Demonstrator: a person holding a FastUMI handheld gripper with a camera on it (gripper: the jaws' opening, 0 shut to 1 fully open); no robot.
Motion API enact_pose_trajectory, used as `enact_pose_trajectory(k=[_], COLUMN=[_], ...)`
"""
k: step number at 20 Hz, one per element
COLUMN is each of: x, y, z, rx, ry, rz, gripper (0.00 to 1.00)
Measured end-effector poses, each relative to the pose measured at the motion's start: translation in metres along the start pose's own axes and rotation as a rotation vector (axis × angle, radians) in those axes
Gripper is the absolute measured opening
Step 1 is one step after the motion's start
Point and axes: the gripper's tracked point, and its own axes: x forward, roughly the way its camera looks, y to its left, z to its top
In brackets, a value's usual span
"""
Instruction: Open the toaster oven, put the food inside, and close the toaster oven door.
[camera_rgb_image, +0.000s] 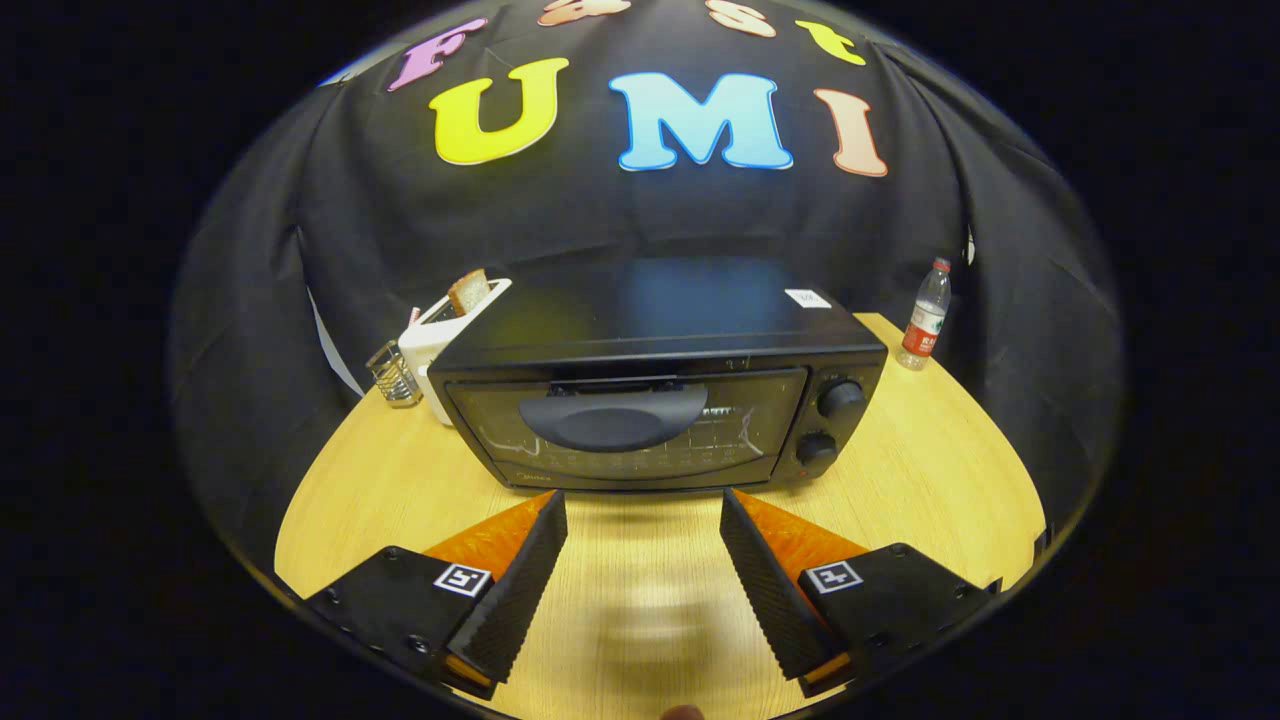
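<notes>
Near the middle of the table, toward its back edge, sits the oven with its door shut, or nearly so; a dark seam along the door's top may be a slight gap, hard to tell; the gripper hangs just in front of it, fingers wide apart and holding nothing, level with the door's lower edge. A slice of bread stands in a white toaster by the oven's left side, toward the table's back left corner; if that is the food, it is outside, and the scene suits the opening step; yet glare hides the oven's inside, so food may lie there already, door closed again. A bottle stands at the back right edge.
</notes>
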Motion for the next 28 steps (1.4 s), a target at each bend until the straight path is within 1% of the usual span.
enact_pose_trajectory(k=[6, 12, 20, 25, 28], x=[-0.045, -0.106, -0.175, -0.206, -0.211], y=[-0.011, -0.030, -0.065, -0.085, -0.092], z=[0.039, 0.062, 0.064, 0.068, 0.067], rx=[-0.049, -0.053, -0.008, -0.013, -0.018], ry=[-0.200, -0.338, -0.428, -0.488, -0.500], rz=[0.002, 0.011, 0.034, 0.044, 0.053], gripper=[0.98, 0.98, 0.98, 0.98, 0.98])
